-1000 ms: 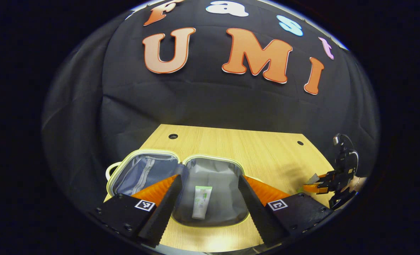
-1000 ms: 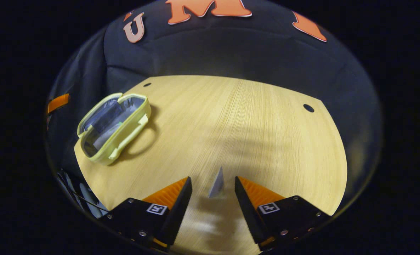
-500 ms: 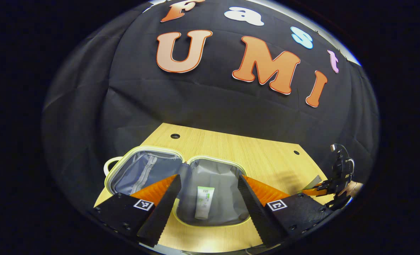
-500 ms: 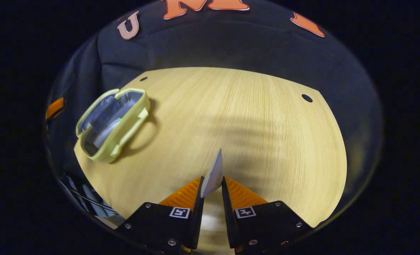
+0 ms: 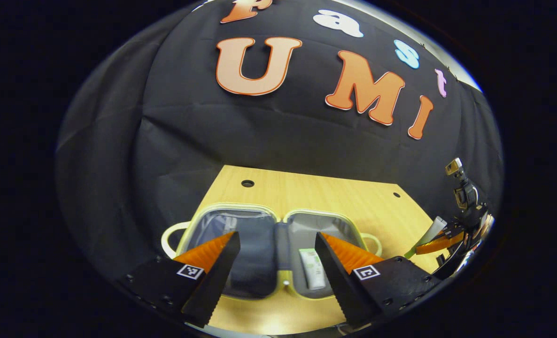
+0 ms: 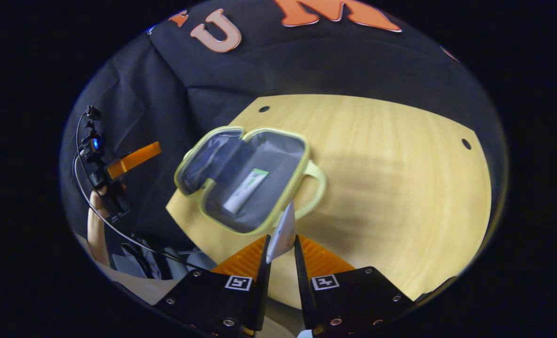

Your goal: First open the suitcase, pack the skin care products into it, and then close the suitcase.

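The right gripper [image 6: 282,256] pinched a flat pale tube [image 6: 284,230]; the left gripper [image 5: 274,263] hung spread. Beyond, the pale-green zippered suitcase [image 6: 302,155] lay open on the wooden worktop [image 6: 400,188], one white-and-green tube [image 6: 245,191] packed. Remaining: stow the held tube, close.

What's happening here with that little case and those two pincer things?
A person is packing skin care items into a small suitcase lying open on a wooden table. One tube already lies inside it. The right gripper is shut on a second, pale tube and holds it near the suitcase's edge. The left gripper is open, holding nothing, and hangs over the open case. The suitcase is not yet closed.
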`<action>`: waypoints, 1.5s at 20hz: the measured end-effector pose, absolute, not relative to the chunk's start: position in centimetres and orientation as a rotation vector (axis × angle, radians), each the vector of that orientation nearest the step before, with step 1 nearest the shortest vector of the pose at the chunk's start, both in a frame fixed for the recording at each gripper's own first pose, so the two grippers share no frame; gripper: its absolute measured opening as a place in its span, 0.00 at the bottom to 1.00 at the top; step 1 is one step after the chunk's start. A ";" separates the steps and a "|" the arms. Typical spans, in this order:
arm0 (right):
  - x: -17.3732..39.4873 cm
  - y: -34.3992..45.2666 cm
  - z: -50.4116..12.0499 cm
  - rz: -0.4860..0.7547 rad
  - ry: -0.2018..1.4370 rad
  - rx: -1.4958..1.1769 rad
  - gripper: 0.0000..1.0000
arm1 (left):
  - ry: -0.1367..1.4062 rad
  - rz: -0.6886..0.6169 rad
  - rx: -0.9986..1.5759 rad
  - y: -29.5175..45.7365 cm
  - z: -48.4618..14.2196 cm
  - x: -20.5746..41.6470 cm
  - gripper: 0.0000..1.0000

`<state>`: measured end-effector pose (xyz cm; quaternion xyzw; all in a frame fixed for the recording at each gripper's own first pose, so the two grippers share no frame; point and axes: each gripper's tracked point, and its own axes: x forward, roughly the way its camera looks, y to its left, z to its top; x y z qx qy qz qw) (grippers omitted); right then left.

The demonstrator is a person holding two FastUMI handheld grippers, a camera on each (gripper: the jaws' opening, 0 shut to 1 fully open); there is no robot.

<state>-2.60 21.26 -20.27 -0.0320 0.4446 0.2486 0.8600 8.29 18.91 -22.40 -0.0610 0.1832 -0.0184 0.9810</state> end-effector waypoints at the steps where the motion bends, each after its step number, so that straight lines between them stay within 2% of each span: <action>1: -2.6 23.0 -20.5 0.524 0.953 -0.047 0.32 | 0.378 -0.043 -0.121 20.0 -22.8 8.4 0.99; 4: -2.8 26.7 -21.7 0.514 1.050 0.026 0.32 | 0.409 -0.066 -0.118 22.7 -23.9 8.4 0.99; 9: -1.2 28.7 -25.2 0.415 1.184 0.059 0.32 | 0.467 -0.084 -0.106 26.3 -26.0 7.8 0.99; 11: -0.5 29.3 -26.2 0.386 1.218 0.088 0.32 | 0.476 -0.090 -0.111 27.2 -26.3 7.7 0.99; 12: -0.1 29.4 -27.0 0.363 1.235 0.096 0.35 | 0.481 -0.091 -0.111 27.6 -26.5 7.8 0.99; 13: 0.4 29.3 -27.7 0.340 1.245 0.099 0.32 | 0.486 -0.090 -0.112 27.9 -26.7 7.8 0.99; 16: 1.2 29.3 -28.3 0.291 1.234 0.103 0.32 | 0.491 -0.084 -0.120 28.9 -26.7 7.7 1.00; 17: 1.7 29.4 -28.1 0.290 1.213 0.109 0.48 | 0.492 -0.082 -0.123 29.2 -26.7 7.6 0.99; 20: 2.0 30.0 -27.3 0.290 1.166 0.125 0.72 | 0.499 -0.064 -0.134 30.4 -27.0 7.6 1.00; 21: 2.3 30.0 -27.0 0.290 1.142 0.127 0.84 | 0.499 -0.048 -0.144 31.1 -27.1 7.6 1.00; 23: 2.8 30.1 -25.8 0.297 1.079 0.135 0.94 | 0.501 -0.016 -0.185 32.8 -27.6 7.7 1.00; 30: 2.2 31.8 -23.1 0.309 0.984 0.202 0.96 | 0.526 0.121 -0.420 41.9 -33.0 9.1 0.98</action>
